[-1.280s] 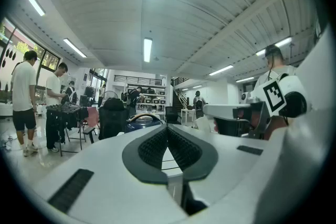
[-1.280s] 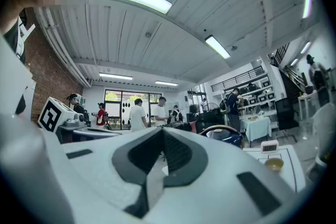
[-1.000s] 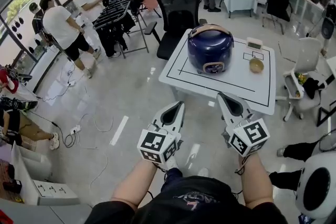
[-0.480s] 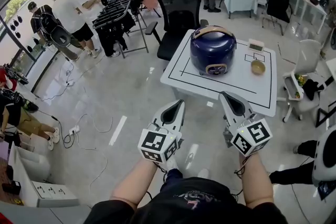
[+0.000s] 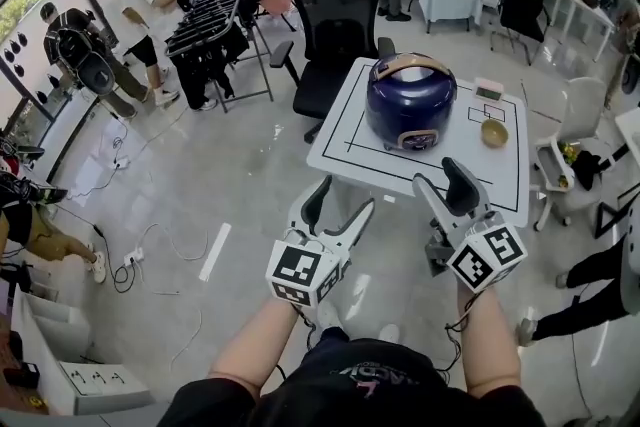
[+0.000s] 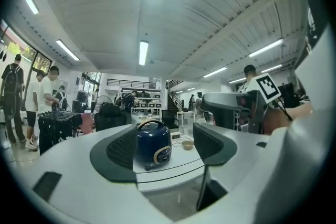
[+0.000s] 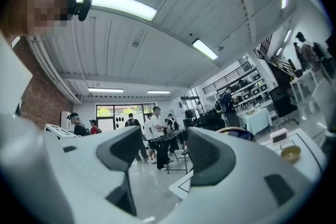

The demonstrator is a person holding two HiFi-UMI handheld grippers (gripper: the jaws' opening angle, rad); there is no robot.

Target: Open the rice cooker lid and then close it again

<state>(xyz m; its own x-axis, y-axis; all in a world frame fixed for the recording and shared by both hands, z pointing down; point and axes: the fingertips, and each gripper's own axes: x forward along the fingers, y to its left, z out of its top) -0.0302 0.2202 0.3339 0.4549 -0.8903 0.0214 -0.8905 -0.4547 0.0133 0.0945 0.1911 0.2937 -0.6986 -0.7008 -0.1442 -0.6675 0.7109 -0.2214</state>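
The white table stood ahead of both claws, its near edge just beyond their tips. On it, further ahead and well apart from either claw, sat the blue rice cooker, its front panel facing them. The left claw and right claw hung side by side short of the table. The jaws of each had just been opening and stood wide apart, holding nothing, with only open air between them. The lid was down, its tan handle arched over the top. The step in hand was judged to be the approach. It would go best with one claw brought level to the lid's front edge and the other kept free to steady the body. Both should pass left of the small bowl, ahead and right of the right claw.
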